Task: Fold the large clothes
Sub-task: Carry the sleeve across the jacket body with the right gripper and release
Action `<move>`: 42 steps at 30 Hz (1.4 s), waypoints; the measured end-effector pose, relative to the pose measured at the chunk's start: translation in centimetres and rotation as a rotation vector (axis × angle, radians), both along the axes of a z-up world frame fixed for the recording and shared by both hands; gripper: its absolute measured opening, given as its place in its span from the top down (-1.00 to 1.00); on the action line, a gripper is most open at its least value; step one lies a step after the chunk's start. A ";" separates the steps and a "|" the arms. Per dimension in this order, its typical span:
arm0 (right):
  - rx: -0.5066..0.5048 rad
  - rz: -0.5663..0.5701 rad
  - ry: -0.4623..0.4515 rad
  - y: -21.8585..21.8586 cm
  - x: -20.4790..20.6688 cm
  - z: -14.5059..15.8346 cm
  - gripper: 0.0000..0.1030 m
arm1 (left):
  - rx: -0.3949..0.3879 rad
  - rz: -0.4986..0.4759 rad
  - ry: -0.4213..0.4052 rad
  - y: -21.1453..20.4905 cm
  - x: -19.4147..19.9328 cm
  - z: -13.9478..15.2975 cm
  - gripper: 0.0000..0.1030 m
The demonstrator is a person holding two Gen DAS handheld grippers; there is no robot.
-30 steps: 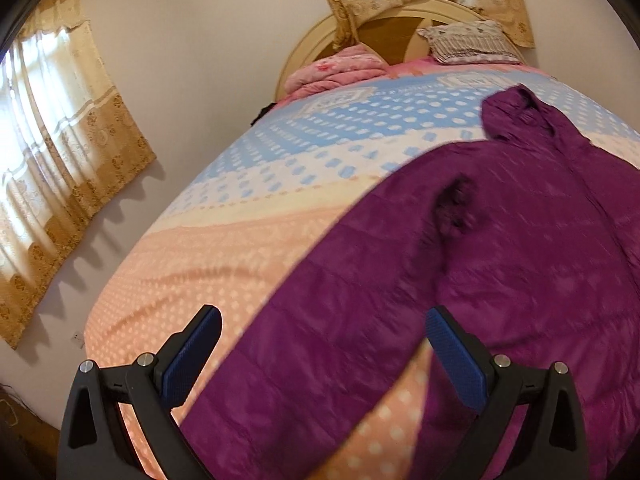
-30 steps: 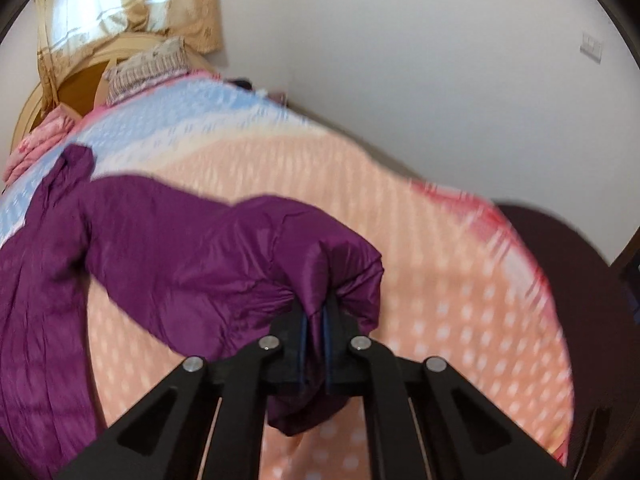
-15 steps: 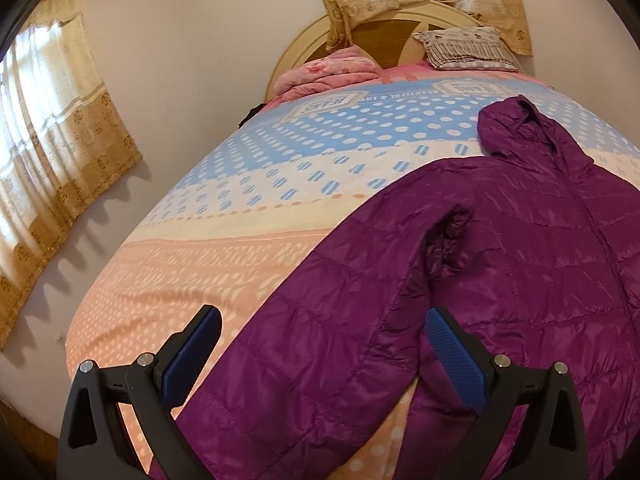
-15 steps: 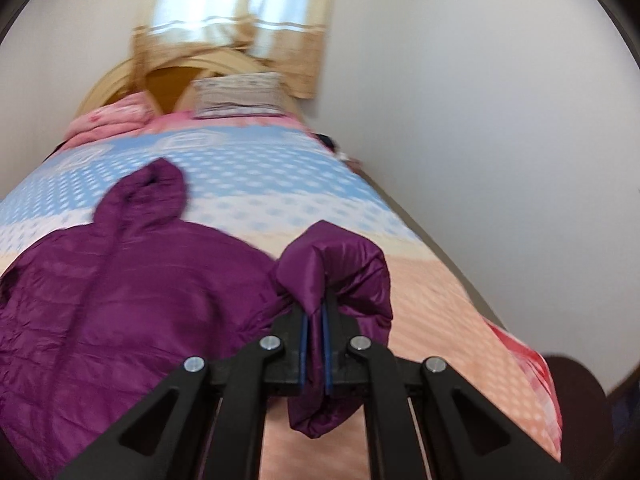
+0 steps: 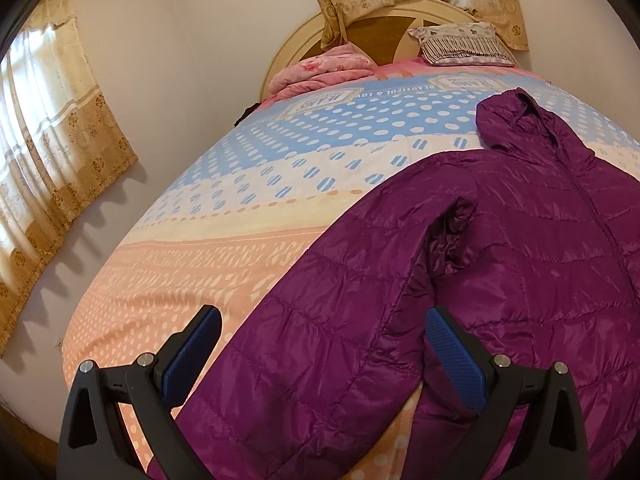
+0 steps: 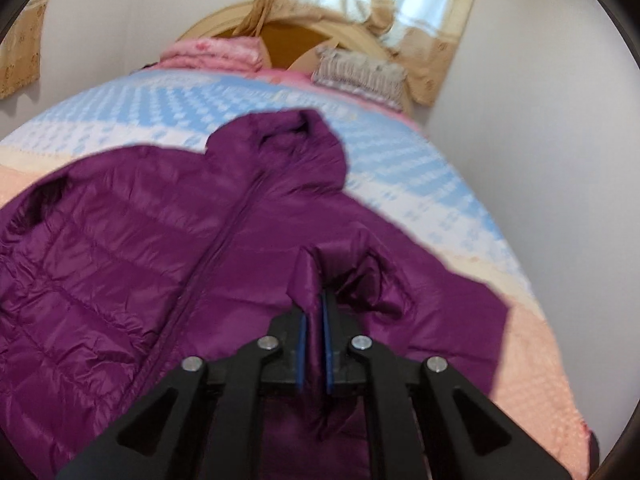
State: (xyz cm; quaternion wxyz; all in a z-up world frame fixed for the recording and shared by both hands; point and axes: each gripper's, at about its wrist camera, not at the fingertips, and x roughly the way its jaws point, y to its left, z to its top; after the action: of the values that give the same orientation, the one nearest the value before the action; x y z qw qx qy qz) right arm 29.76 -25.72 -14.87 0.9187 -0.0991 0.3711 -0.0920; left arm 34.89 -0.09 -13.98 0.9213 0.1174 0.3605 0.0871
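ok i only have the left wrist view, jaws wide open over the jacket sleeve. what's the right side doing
Observer: The right gripper has a fold of the purple jacket sleeve between its jaws, which are just opening.
Operator: where over the jacket
Observer: Over the chest, right of the zipper.
Operator: hood flat?
Observer: Yes, the hood lies on the blue spotted part of the bedspread, pointing at the headboard.

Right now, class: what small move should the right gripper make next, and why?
Probably let go. The right gripper, jaws opening, has the sleeve between them, lying over the jacket front, so that fold looks placed.
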 end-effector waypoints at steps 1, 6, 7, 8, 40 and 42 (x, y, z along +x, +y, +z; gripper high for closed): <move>0.015 0.008 0.000 0.0 -0.1 0.0 0.30 | -0.006 0.001 0.002 -0.1 0.0 0.2 -0.98; 0.078 0.091 -0.064 -0.2 -5.2 3.1 -0.61 | -0.061 -0.015 -0.016 -2.2 0.1 2.2 -0.98; 0.084 0.094 -0.074 -0.7 -6.1 3.6 -0.62 | -0.075 -0.027 -0.023 -3.1 0.1 2.7 -0.98; 0.094 0.083 -0.089 -1.7 -7.1 4.2 -0.64 | -0.093 -0.048 -0.026 -4.2 0.1 3.2 -0.98; 0.213 -0.203 -0.047 -14.2 -14.4 -3.7 -0.80 | -0.027 -0.321 -0.132 -17.9 2.0 8.0 0.81; 0.209 -0.196 -0.032 -14.1 -14.2 -3.8 -0.79 | -0.024 -0.296 -0.113 -16.3 2.4 6.9 0.81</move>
State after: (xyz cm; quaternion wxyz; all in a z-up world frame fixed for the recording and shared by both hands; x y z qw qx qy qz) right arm 15.54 -39.82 -18.66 0.9165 0.0354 0.3717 -0.1438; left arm 37.30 -16.44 -7.11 0.9441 0.1530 0.2880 -0.0473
